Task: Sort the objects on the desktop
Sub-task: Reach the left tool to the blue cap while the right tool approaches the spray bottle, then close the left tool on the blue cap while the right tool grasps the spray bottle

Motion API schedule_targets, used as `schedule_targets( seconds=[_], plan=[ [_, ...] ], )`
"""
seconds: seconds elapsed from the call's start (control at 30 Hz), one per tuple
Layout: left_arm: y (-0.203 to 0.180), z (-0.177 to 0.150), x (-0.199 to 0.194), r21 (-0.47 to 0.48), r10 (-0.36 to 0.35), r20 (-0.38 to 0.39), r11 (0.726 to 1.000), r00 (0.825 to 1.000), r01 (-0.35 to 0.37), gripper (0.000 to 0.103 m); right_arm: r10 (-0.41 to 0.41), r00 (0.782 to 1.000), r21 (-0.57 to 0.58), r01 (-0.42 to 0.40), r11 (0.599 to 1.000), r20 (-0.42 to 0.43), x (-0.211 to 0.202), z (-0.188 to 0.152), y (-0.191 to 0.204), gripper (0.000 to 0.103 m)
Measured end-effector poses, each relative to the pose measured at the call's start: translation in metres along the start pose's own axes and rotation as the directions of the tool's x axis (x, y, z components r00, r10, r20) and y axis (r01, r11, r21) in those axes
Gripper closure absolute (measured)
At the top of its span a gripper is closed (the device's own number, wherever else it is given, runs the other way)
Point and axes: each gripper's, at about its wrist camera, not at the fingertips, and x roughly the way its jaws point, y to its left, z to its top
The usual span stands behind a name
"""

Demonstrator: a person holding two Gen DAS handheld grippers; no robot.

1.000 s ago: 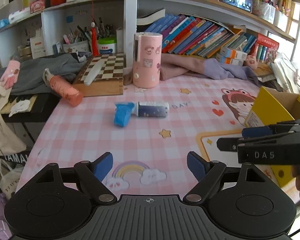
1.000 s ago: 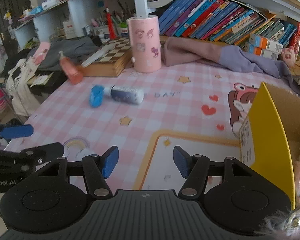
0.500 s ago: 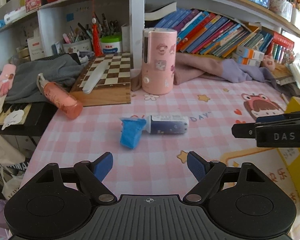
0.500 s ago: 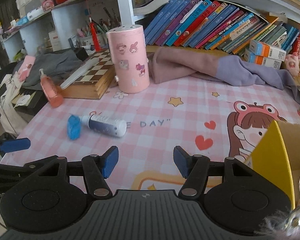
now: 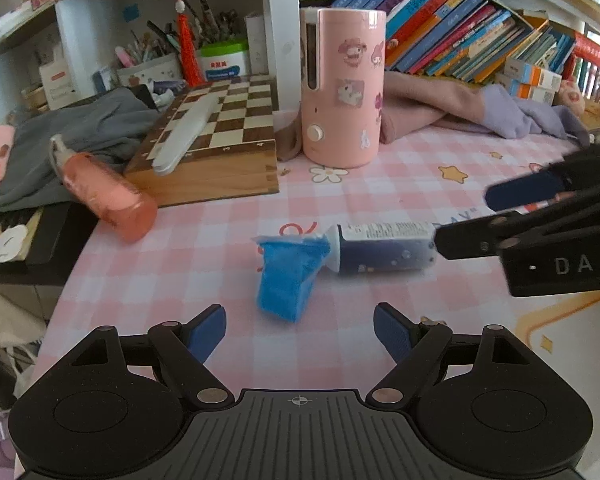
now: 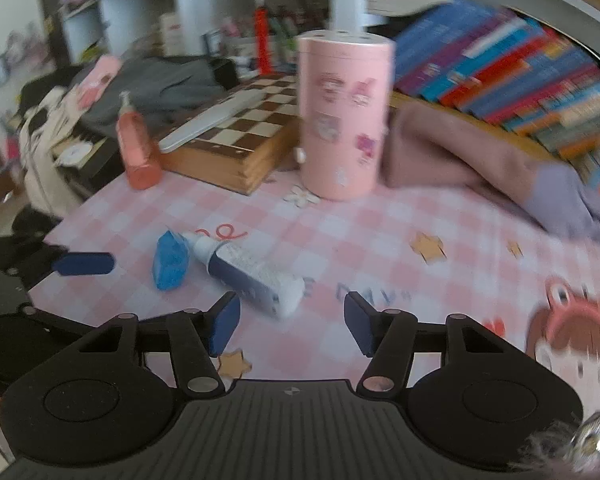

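Tube (image 5: 383, 250) flat on mat (image 5: 228, 240), likely light, soft, smooth; blue cap (image 5: 286, 276) bulky. Grip mid-body, across width. Left gripper (image 5: 300, 330), right gripper (image 6: 292, 320) both spread, empty.

Wooden chessboard box (image 5: 216, 148) with a white flat case (image 5: 186, 134) lying across it, beside grey clothing (image 5: 80, 136) at the desk's left rear. Row of leaning books (image 5: 459, 36) on the shelf above a pink and lilac cloth (image 5: 479, 112). Red tassel (image 5: 186, 40) hanging before pen pots (image 5: 148, 68); white jar with green lid (image 5: 224, 60) adjacent.
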Motion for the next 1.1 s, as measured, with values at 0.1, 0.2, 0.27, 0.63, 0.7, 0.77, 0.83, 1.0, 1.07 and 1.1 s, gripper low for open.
schedule_targets(
  seconds=[0.1, 0.2, 0.27, 0.63, 0.7, 0.77, 0.83, 1.0, 1.07, 1.1],
  plan=[
    [0.001, 0.006, 0.009, 0.003, 0.013, 0.012, 1.0, 1.0, -0.013, 0.02, 0.034, 0.999, -0.073, -0.036, 0.997, -0.018, 0.015, 0.013, 0.0, 0.047],
    [0.002, 0.01, 0.015, 0.005, 0.002, 0.025, 1.0, 1.0, -0.002, 0.021, 0.068, 0.997, -0.128, -0.073, 0.989, -0.044, 0.029, 0.021, 0.001, 0.047],
    [0.002, 0.012, 0.02, 0.013, -0.003, 0.021, 1.0, 1.0, 0.003, 0.028, 0.084, 0.995, -0.165, -0.093, 0.982, -0.062, 0.037, 0.024, 0.002, 0.047],
    [0.008, 0.005, 0.022, 0.038, 0.008, -0.002, 0.999, 1.0, -0.008, 0.074, 0.142, 0.977, -0.234, -0.177, 0.956, -0.16, 0.071, 0.033, 0.008, 0.051],
    [0.011, 0.001, 0.016, 0.022, 0.012, 0.001, 1.0, 1.0, -0.012, 0.075, 0.148, 0.975, -0.254, -0.187, 0.949, -0.166, 0.075, 0.034, 0.01, 0.052],
    [0.015, -0.002, 0.007, -0.004, 0.006, 0.004, 1.0, 1.0, -0.006, 0.075, 0.148, 0.974, -0.276, -0.191, 0.942, -0.171, 0.078, 0.034, 0.012, 0.052],
    [0.018, -0.006, -0.001, -0.035, -0.005, 0.005, 0.999, 1.0, 0.005, 0.075, 0.145, 0.973, -0.297, -0.194, 0.935, -0.18, 0.083, 0.033, 0.014, 0.053],
    [0.022, -0.015, -0.023, -0.113, -0.005, 0.02, 0.994, 1.0, 0.007, 0.075, 0.173, 0.968, -0.272, -0.218, 0.937, -0.18, 0.091, 0.034, 0.013, 0.059],
    [0.022, -0.018, -0.032, -0.137, -0.003, 0.044, 0.991, 0.999, 0.009, 0.075, 0.185, 0.967, -0.246, -0.225, 0.943, -0.177, 0.089, 0.033, 0.011, 0.068],
    [0.022, -0.019, -0.035, -0.145, -0.004, 0.053, 0.989, 0.999, 0.011, 0.075, 0.18, 0.969, -0.231, -0.217, 0.948, -0.17, 0.087, 0.031, 0.011, 0.073]
  ],
)
